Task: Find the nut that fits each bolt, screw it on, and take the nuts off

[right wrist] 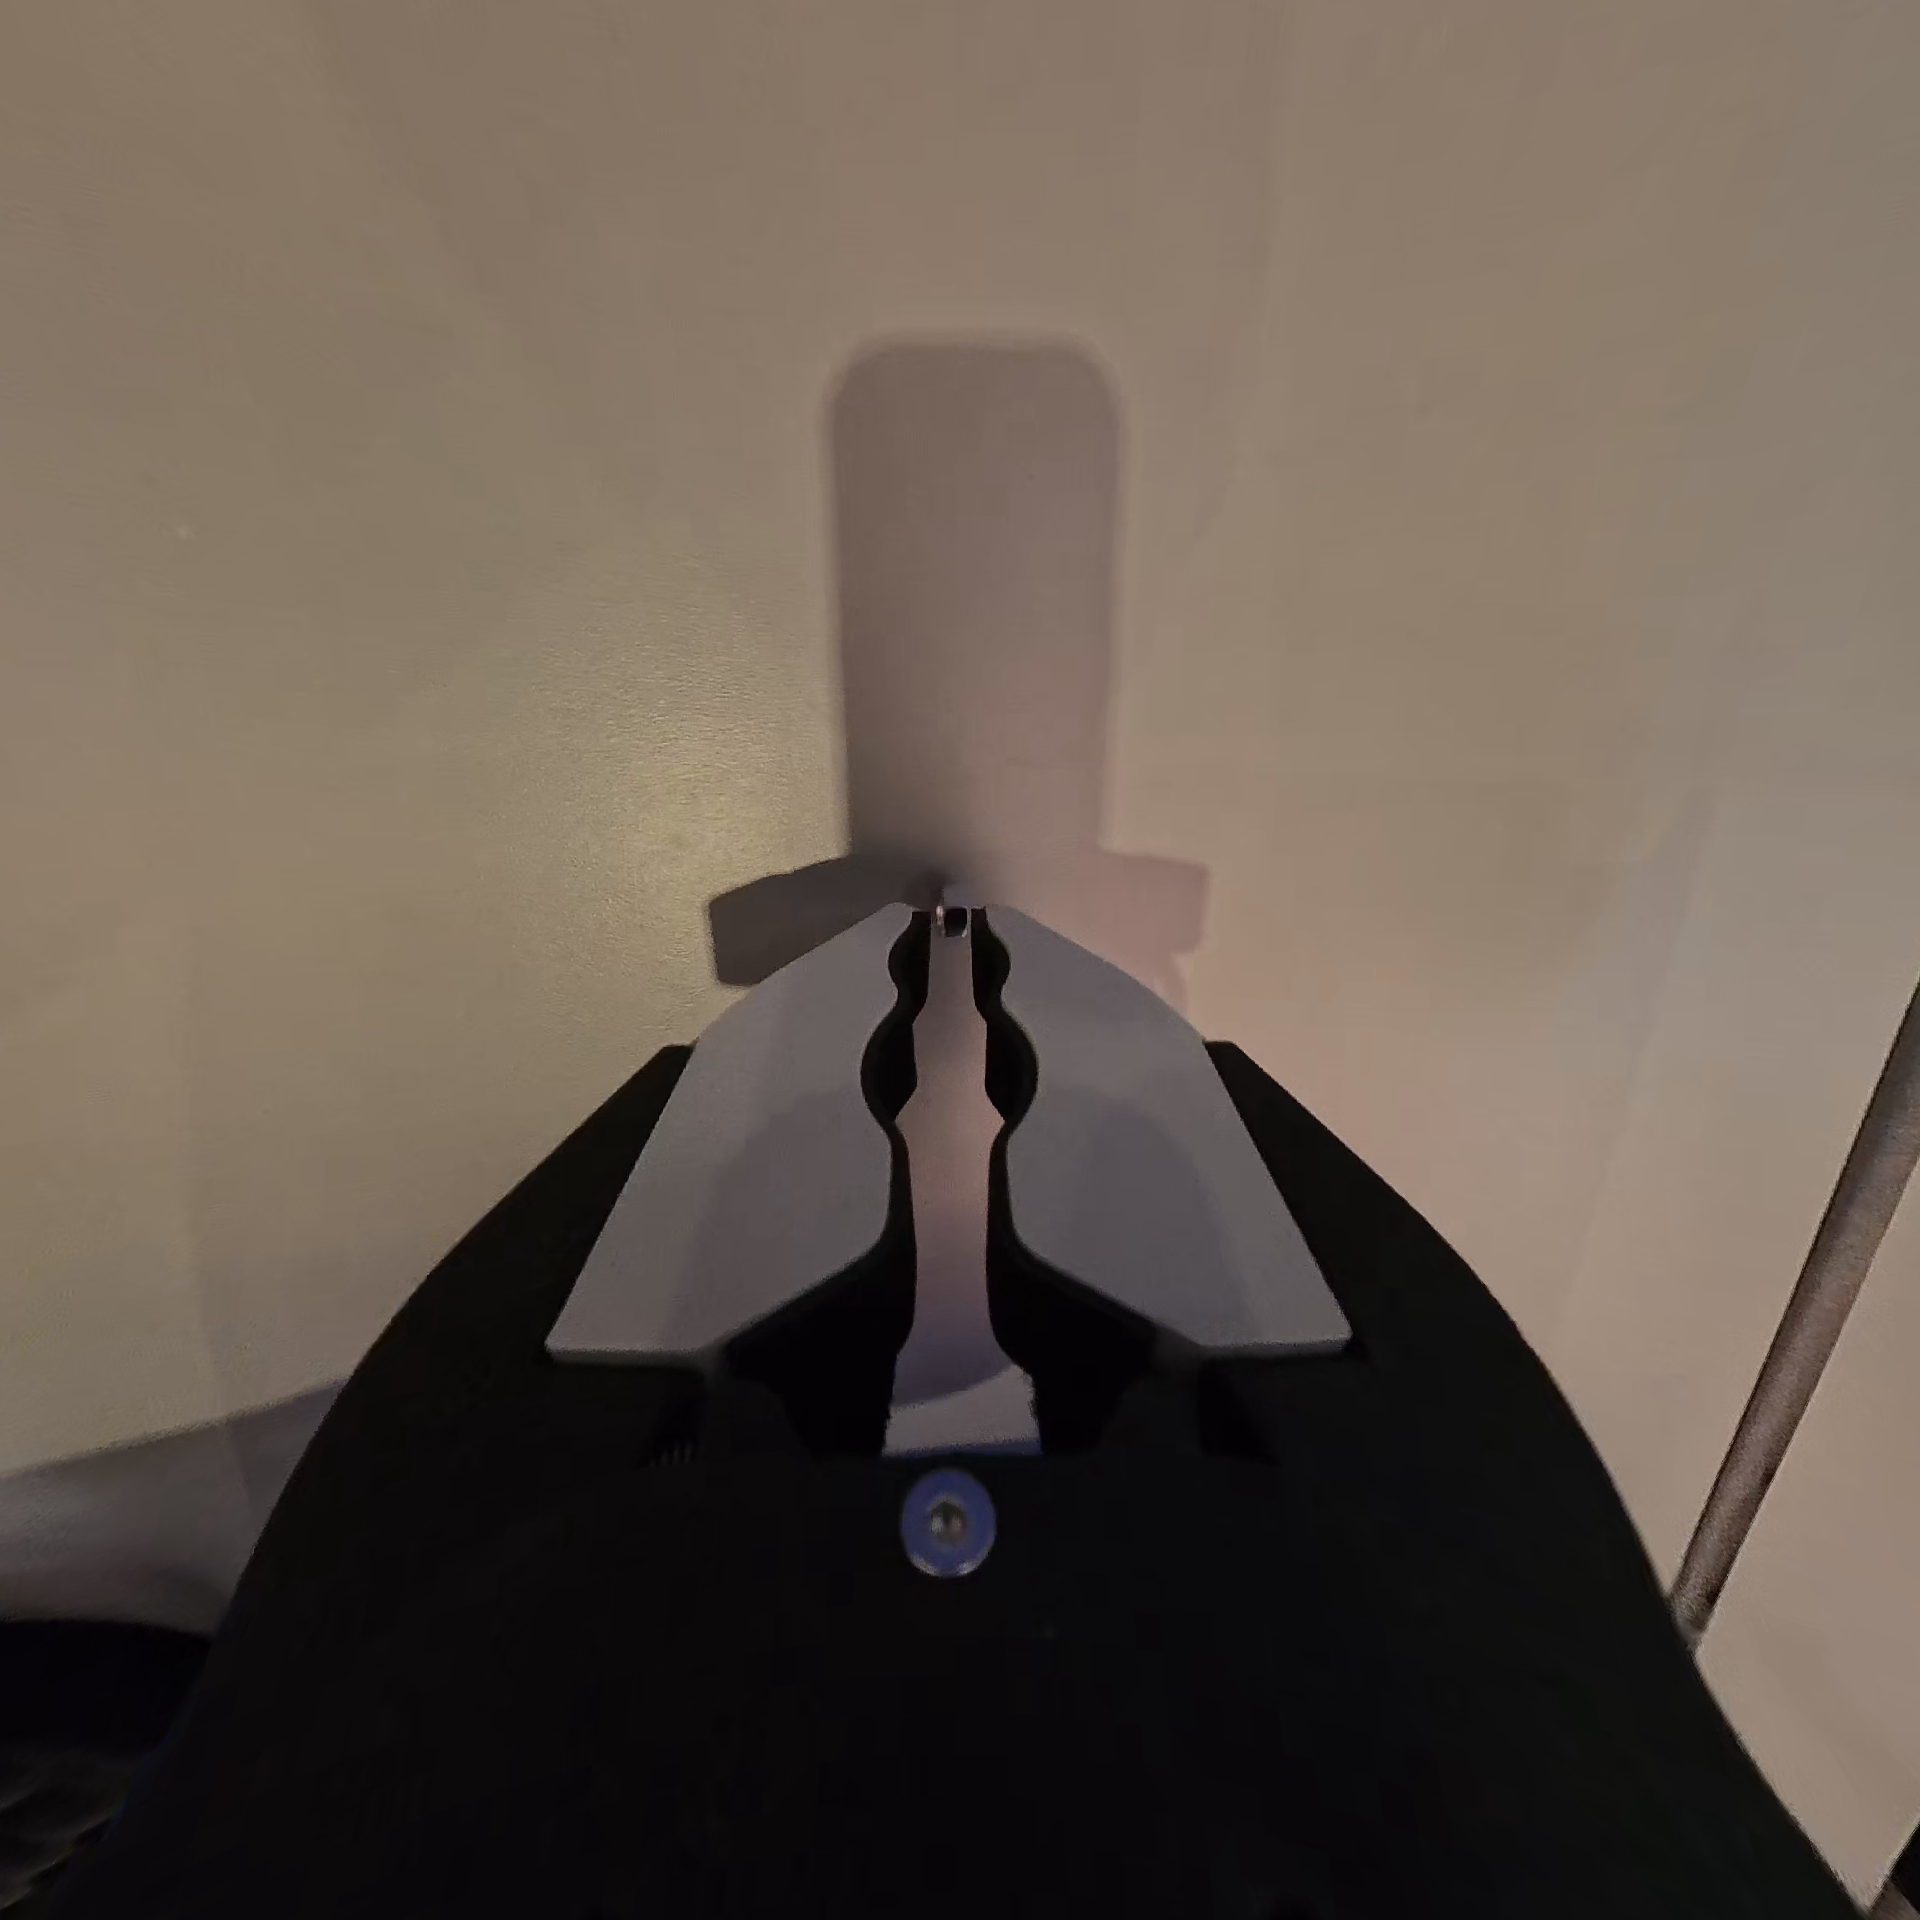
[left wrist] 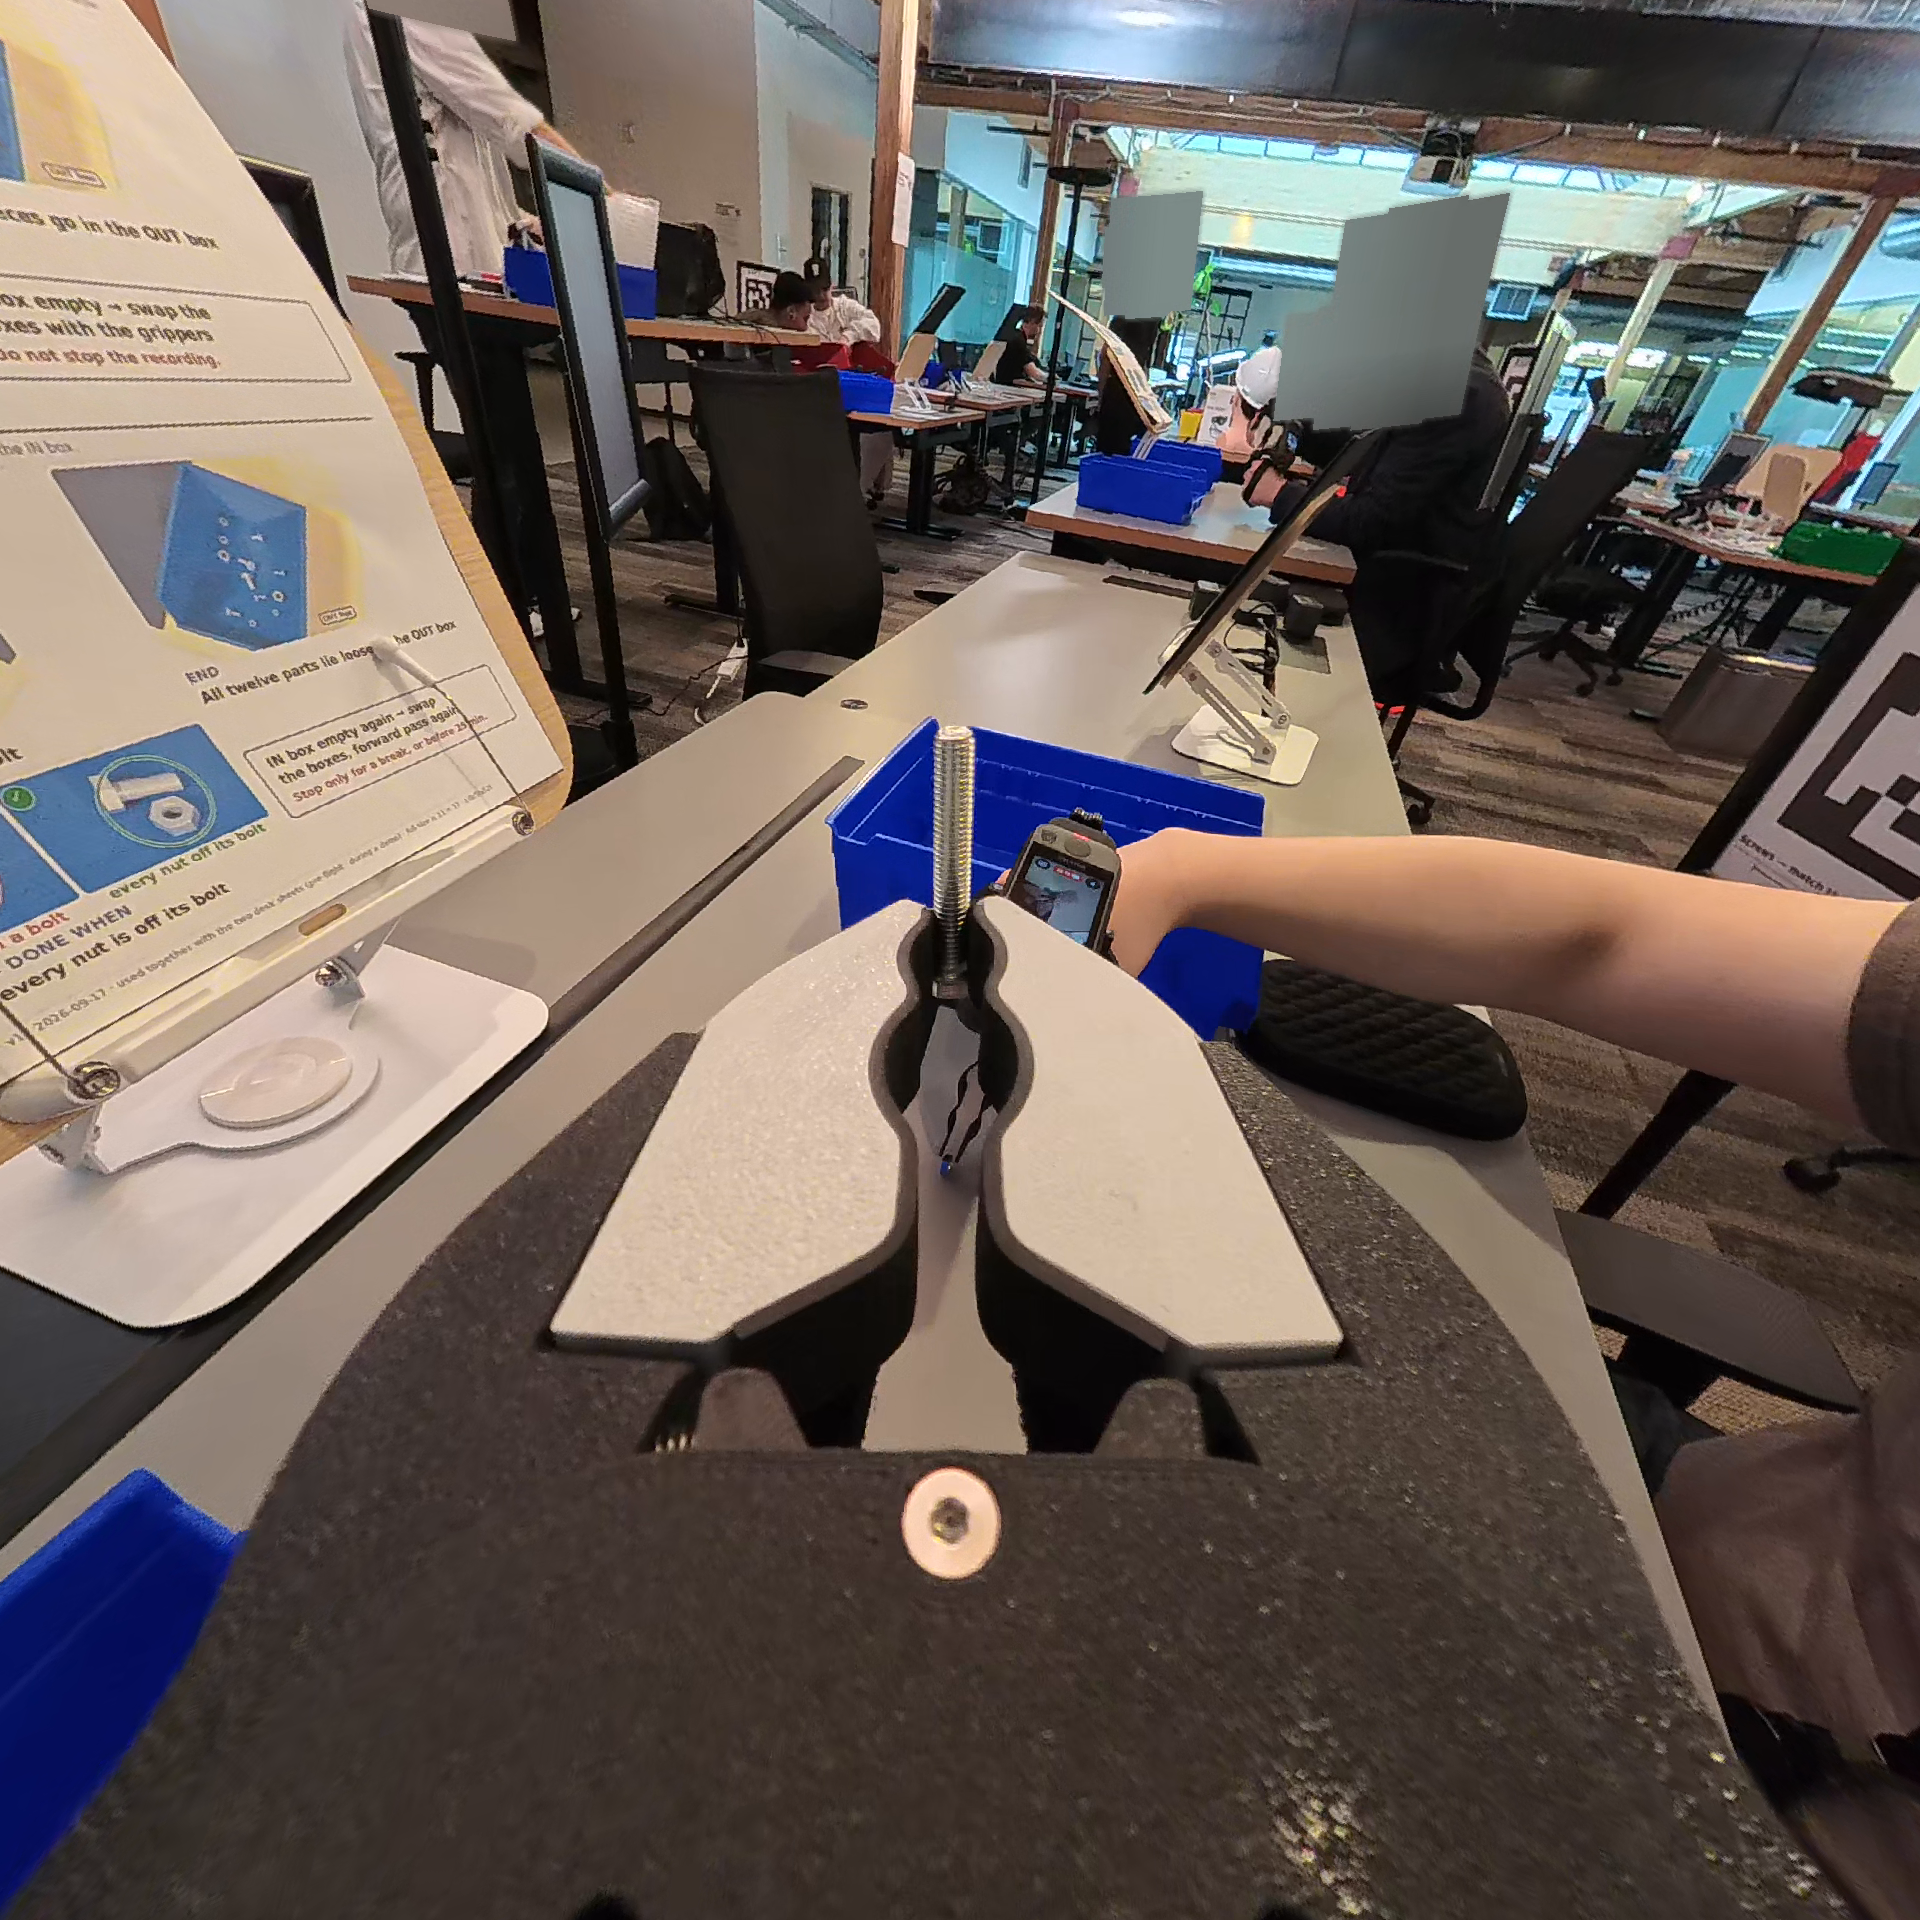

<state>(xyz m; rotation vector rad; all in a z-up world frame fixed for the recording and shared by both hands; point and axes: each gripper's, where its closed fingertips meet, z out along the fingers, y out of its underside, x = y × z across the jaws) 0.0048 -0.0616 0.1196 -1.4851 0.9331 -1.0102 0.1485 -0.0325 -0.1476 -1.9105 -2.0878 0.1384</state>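
My left gripper (left wrist: 951, 925) is shut on a long silver bolt (left wrist: 953, 831), gripped near its head with the threaded shank standing upright above the fingertips. Behind it stands a blue bin (left wrist: 1049, 821); a person's forearm (left wrist: 1455, 956) reaches into it, holding the right gripper, of which only the device with a small screen (left wrist: 1065, 888) shows. In the right wrist view, my right gripper (right wrist: 951, 920) is shut on a small dark nut (right wrist: 951, 922) at the fingertips, close to a pale surface (right wrist: 520, 520) that bears the gripper's shadow.
An instruction sheet on a white stand (left wrist: 239, 644) stands at the left on the grey table (left wrist: 675, 831). A black wrist pad (left wrist: 1382, 1049) lies right of the bin. Another blue bin's corner (left wrist: 94, 1621) shows at bottom left. A marker board (left wrist: 1849, 769) stands at right. Tip to tip, the grippers are about 30 cm apart.
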